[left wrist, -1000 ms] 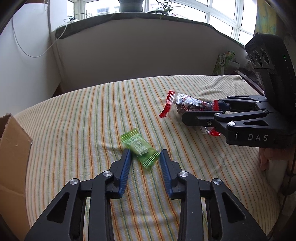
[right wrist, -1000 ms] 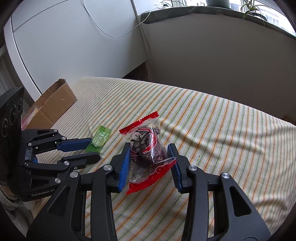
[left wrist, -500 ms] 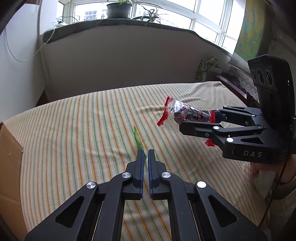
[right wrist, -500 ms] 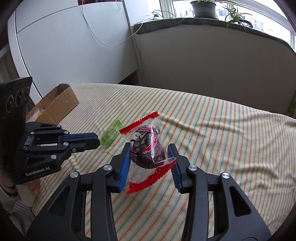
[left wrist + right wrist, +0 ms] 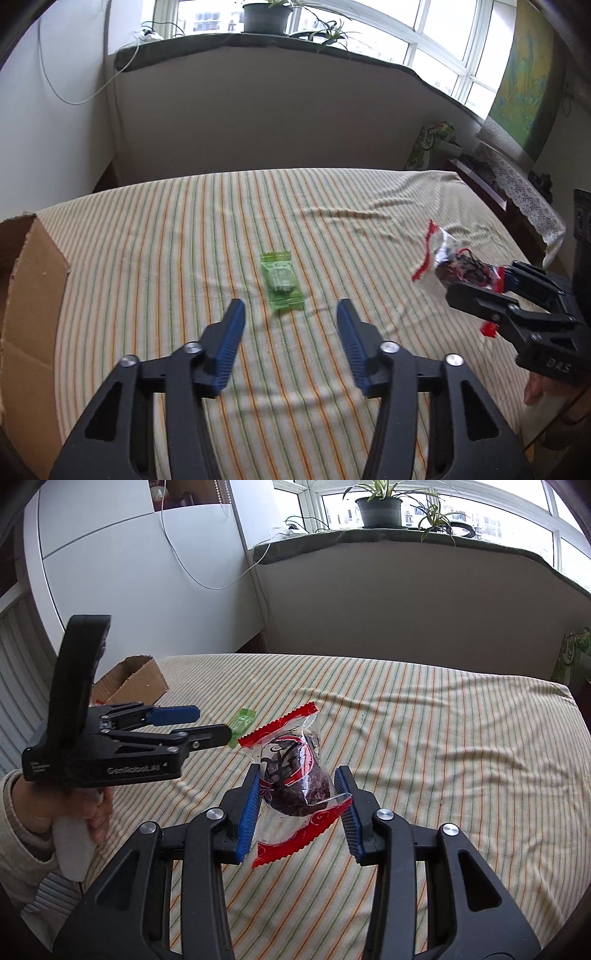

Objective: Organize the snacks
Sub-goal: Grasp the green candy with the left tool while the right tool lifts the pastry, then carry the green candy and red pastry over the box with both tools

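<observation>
left claw (image 5: 288, 325) jaws opening, empty; green snack (image 5: 281, 277) lies mid-bed, just beyond its tips. right claw (image 5: 301, 797) clamps red-edged snack bag (image 5: 293, 775) aloft, likely bound for cardboard box (image 5: 129, 681) at the bed's far-left corner.

Glossy clear plastic snack bag (image 5: 295, 771); matt striped cloth bedsheet (image 5: 184, 240); cardboard box (image 5: 29, 295).

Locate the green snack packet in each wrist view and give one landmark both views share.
Left wrist view: the green snack packet lies flat on the striped cloth near the centre, just beyond the left gripper, whose jaws are opening with nothing between them.
Right wrist view: the packet shows left of centre, partly hidden behind that gripper.
Shared landmark: the cardboard box, left in both.
</observation>
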`<state>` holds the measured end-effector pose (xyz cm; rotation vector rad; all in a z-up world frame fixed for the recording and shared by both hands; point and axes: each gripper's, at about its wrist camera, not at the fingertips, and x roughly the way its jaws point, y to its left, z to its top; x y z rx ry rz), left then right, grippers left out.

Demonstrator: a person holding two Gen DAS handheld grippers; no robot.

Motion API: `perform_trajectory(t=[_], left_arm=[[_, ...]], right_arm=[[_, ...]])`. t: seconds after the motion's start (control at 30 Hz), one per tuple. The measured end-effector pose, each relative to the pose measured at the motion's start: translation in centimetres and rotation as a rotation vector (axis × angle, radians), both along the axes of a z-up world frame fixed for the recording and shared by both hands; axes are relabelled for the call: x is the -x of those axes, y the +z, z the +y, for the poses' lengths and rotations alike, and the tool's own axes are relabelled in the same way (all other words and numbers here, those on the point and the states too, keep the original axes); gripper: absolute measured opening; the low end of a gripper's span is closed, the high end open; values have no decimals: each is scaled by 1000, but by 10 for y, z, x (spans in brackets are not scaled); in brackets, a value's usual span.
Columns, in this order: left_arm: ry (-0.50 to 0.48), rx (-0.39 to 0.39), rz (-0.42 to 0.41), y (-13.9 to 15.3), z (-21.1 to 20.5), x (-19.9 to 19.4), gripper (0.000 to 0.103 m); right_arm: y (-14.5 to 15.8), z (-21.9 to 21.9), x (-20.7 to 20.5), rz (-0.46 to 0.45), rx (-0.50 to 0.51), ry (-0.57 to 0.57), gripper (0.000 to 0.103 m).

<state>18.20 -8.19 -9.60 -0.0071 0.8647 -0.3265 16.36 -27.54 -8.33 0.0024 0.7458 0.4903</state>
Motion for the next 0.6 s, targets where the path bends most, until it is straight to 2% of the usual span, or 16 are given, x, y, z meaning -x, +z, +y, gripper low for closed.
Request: perform_trajectory(t=[0.07, 0.17, 0.2, 0.27, 0.3, 0.47, 0.6], left_arm=[[18, -59, -14, -3, -8, -13, 61], [18, -93, 25, -16, -20, -31, 61], [22, -125, 44, -24, -23, -35, 56], [16, -140, 5, -24, -27, -30, 38], [17, -135, 0, -22, -26, -29, 19], [13, -70, 1, -17, -15, -20, 18], [25, -42, -65, -3, -3, 8, 18]], right_arm=[[0, -5, 2, -1, -7, -8, 42], [-1, -10, 5, 4, -17, -18, 42], [-2, -12, 6, 4, -19, -20, 42], [-5, -12, 9, 10, -24, -22, 42], [-6, -13, 11, 11, -27, -24, 42], [-8, -17, 20, 4, -69, -59, 42], [-10, -11, 26, -5, -80, -75, 42]])
